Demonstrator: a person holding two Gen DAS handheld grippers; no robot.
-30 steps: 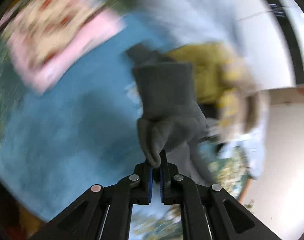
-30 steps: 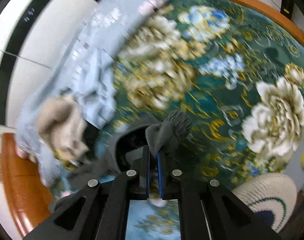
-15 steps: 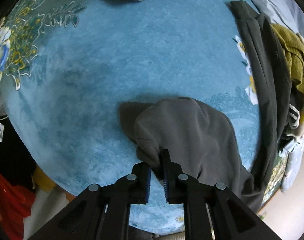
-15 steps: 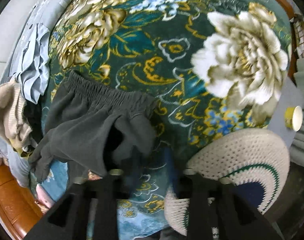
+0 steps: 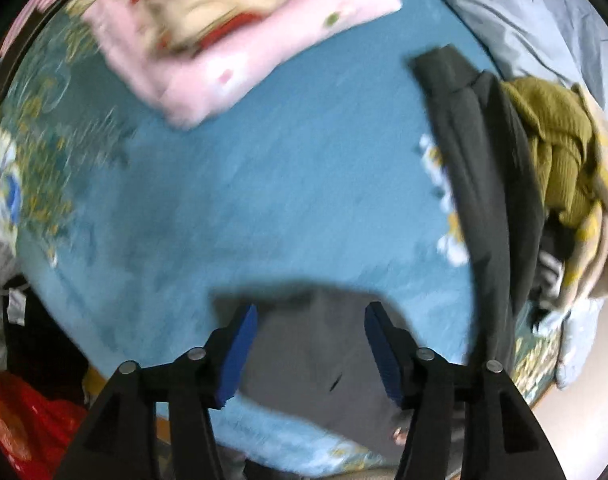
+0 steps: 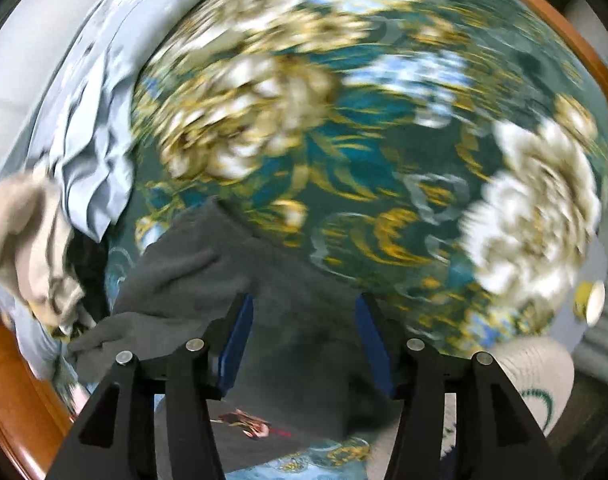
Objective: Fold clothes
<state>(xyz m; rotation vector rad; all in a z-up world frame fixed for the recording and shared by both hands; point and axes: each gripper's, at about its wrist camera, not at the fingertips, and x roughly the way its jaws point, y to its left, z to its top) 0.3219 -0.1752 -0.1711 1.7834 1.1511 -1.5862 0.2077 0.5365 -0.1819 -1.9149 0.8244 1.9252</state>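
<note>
Your left gripper [image 5: 310, 344] and right gripper [image 6: 299, 344] both stand spread wide and empty above the dark grey garment [image 6: 263, 312], which lies on the floral bedspread [image 6: 364, 160] just ahead of the fingers. To fold it cleanly, flatten the cloth first, then pinch two matching edges, not a bunched middle. The garment's near end is cut off behind both grippers, and motion blur hides its seams. Beyond the garment, the pile of clothes [image 5: 556, 160] is hard to sort out.

matt grey fleece garment [image 5: 324, 352], plush blue blanket [image 5: 263, 184]
</note>
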